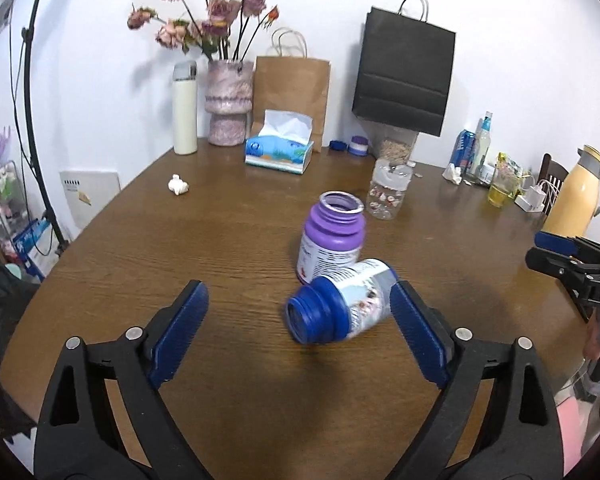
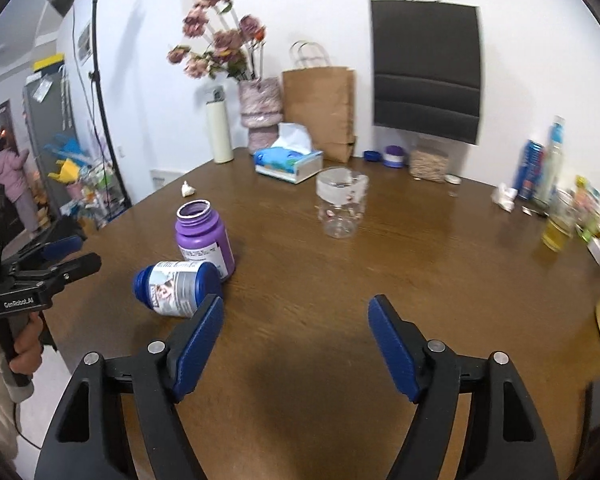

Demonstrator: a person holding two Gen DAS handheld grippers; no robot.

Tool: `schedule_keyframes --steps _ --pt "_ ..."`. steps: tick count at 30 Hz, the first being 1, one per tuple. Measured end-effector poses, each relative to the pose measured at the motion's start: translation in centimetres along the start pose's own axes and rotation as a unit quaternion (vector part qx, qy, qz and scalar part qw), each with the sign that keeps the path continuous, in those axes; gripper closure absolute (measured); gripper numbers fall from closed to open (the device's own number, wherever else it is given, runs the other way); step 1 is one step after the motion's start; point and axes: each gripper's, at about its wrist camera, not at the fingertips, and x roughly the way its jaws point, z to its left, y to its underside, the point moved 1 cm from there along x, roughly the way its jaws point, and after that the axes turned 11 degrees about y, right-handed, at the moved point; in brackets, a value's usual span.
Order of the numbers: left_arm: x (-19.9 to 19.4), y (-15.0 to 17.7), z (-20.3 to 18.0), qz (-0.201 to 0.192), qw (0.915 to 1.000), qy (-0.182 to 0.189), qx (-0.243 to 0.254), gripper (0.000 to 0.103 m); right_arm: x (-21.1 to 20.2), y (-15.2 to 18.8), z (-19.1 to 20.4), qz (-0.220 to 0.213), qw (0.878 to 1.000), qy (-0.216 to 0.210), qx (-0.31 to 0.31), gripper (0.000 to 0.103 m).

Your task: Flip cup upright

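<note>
A blue bottle (image 1: 340, 308) with a white label lies on its side on the brown table (image 1: 228, 216), its open mouth turned toward the left wrist camera. Its base leans on an upright purple bottle (image 1: 332, 236). My left gripper (image 1: 298, 286) is open and holds nothing; the blue bottle lies just ahead of it, near its right finger. In the right wrist view the blue bottle (image 2: 178, 288) is left of my left fingertip (image 2: 210, 320), behind it the purple bottle (image 2: 204, 240). My right gripper (image 2: 296, 300) is open over bare table. The left gripper (image 2: 52, 264) shows at the left edge.
A clear jar (image 2: 342, 204) stands upright mid-table. Along the back wall are a tissue box (image 1: 278, 152), a flower vase (image 1: 228, 104), a white flask (image 1: 185, 108), paper bags (image 1: 292, 96) and small items at the right. A yellow jug (image 1: 576, 196) stands far right.
</note>
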Motion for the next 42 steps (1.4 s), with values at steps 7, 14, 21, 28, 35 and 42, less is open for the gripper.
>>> schedule_keyframes --steps 7,14,21,28,35,42 --pt "-6.4 2.8 -3.7 -0.048 0.9987 -0.014 0.003 0.006 -8.2 5.0 0.5 -0.078 0.996 0.048 0.015 0.016" --pt "-12.0 9.6 -7.3 -0.089 0.9949 -0.032 0.033 0.0 -12.8 11.9 3.2 -0.079 0.994 0.078 -0.001 0.016" --pt "-13.5 10.5 -8.6 -0.113 0.9924 -0.025 0.043 0.0 -14.2 13.4 5.6 -0.095 0.993 0.062 -0.018 0.016" --pt "-14.2 10.7 -9.7 -0.122 0.9904 -0.015 0.065 0.0 -14.4 13.3 5.5 -0.102 0.993 0.063 -0.011 0.016" --pt "-14.3 10.7 -10.0 -0.128 0.9888 -0.012 0.076 0.0 -14.7 13.3 5.1 -0.103 0.992 0.069 -0.004 0.016" --pt "-14.6 10.6 -10.0 -0.132 0.988 -0.012 0.08 0.0 -14.9 13.3 5.2 -0.108 0.992 0.071 -0.005 0.016"
